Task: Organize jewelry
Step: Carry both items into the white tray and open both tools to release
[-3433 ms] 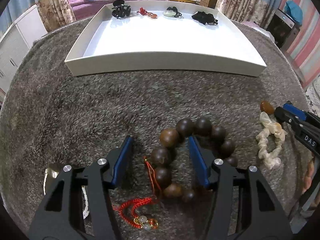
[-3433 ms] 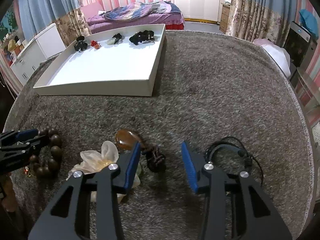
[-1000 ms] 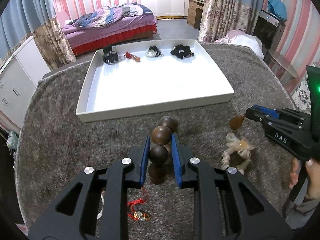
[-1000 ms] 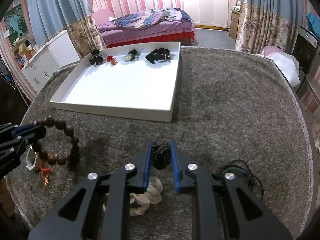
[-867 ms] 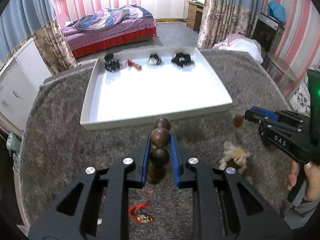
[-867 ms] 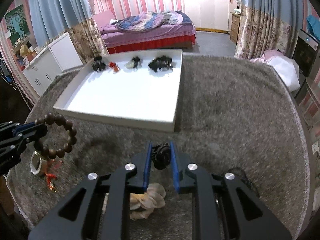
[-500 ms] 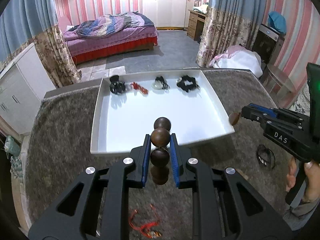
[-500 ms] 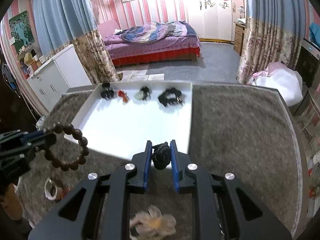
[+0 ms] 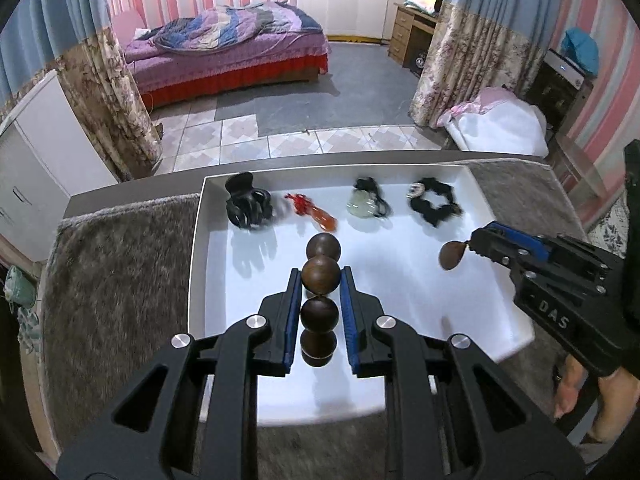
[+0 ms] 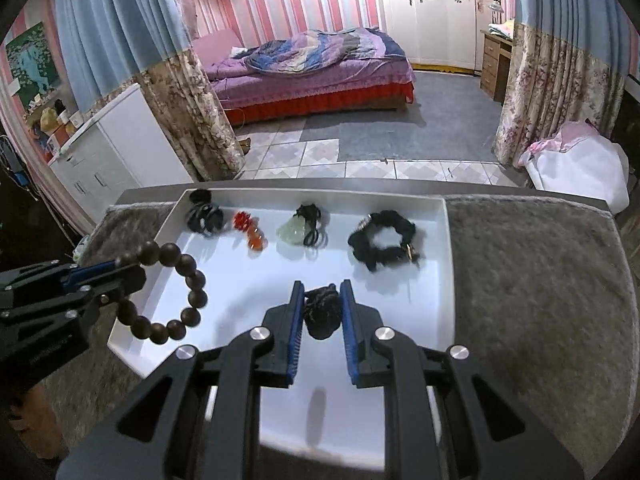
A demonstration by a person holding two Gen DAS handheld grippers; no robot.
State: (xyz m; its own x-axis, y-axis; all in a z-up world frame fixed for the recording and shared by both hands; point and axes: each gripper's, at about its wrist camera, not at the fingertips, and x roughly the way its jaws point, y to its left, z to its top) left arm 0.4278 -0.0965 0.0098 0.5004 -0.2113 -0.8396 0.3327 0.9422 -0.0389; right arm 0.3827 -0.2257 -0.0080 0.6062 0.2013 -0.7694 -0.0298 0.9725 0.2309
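My left gripper point(image 9: 320, 280) is shut on a dark wooden bead bracelet point(image 9: 321, 276) and holds it above the white tray point(image 9: 196, 264). The bracelet also shows in the right wrist view point(image 10: 176, 292), hanging from the left gripper point(image 10: 128, 270). My right gripper point(image 10: 322, 292) is shut on the black knotted cord point(image 10: 321, 310) of a brown pendant point(image 9: 451, 255), held above the tray point(image 10: 448, 264). The right gripper point(image 9: 480, 238) also shows in the left wrist view, at the right.
Along the tray's far side lie a black hair claw point(image 9: 246, 204), a red charm point(image 9: 312, 212), a pale green pendant on black cord point(image 9: 366, 204) and a black scrunchie point(image 9: 434, 200). The tray sits on a grey carpet point(image 10: 532, 280). A bed and floor lie beyond.
Both grippers closed on their items on the carpet, lifted them, and moved forward over the tray. The loose pieces left on the carpet are out of view now.
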